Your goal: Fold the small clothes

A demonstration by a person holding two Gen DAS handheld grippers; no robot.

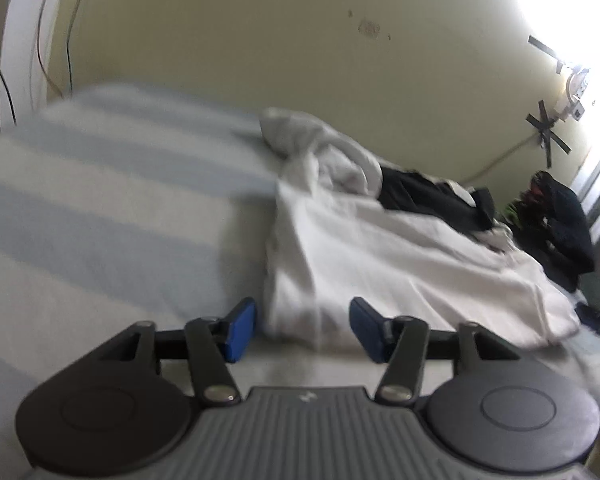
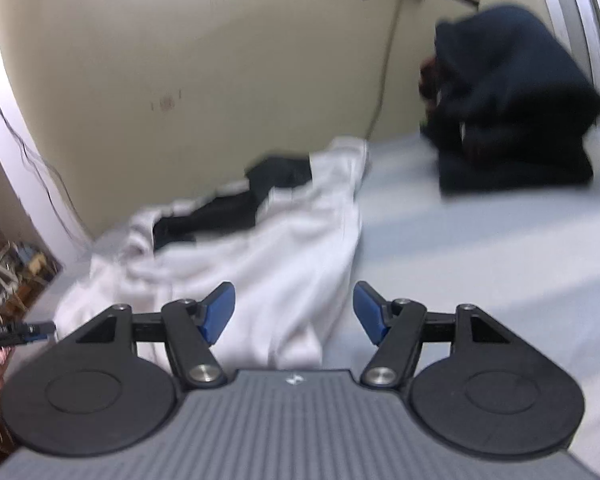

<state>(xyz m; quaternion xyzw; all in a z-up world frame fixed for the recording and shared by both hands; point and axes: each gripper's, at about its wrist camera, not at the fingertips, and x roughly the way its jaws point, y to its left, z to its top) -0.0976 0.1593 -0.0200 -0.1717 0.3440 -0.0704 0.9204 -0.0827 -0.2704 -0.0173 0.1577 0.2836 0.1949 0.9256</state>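
A soft white garment [image 1: 400,264] is seen lying crumpled on a bed sheet [image 1: 100,200] woven in broad pale blue and off-white stripes. The cloth is matte and thin, gathered into loose folds and ridges, with a bunched hump at its far end. A black garment [image 1: 432,194], darker and equally limp, is laid partly on the white one toward the wall. A heap of dark navy clothes [image 2: 512,112], bulky and rounded, is piled further along the bed against the yellowish wall [image 1: 260,40]. Both views are blurred.

The left gripper [image 1: 304,330] is shown with its blue-padded fingers [image 1: 240,330] set apart and nothing pinched between them; the near edge of the white garment is found just beyond the tips, from twelve to one o'clock, and whether it is touched cannot be told. The right gripper [image 2: 294,318] is likewise held wide, its rigid black linkages spread, and the hem of the white garment [image 2: 260,264] is seen running down between the blue pads at twelve o'clock, without being pressed by them.
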